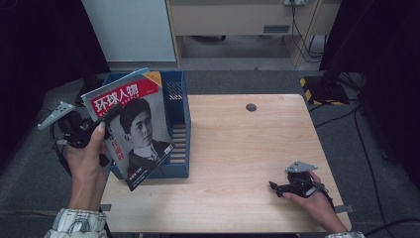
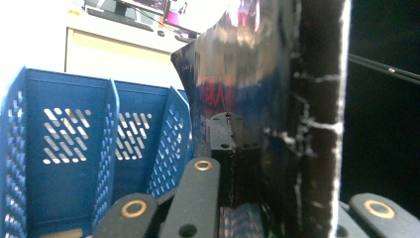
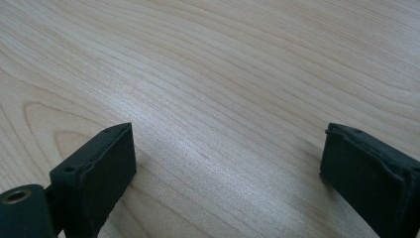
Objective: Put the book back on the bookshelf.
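Magazine (image 1: 136,126) clamped in left gripper (image 1: 101,121) above blue file rack (image 1: 181,124); next, lowering into a slot. Right gripper (image 1: 277,187) rests, jaws apart.

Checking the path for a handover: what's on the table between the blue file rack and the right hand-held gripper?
Nothing: in the high view, bare wooden table runs from the blue file rack to the right hand-held gripper, which rests open on it.
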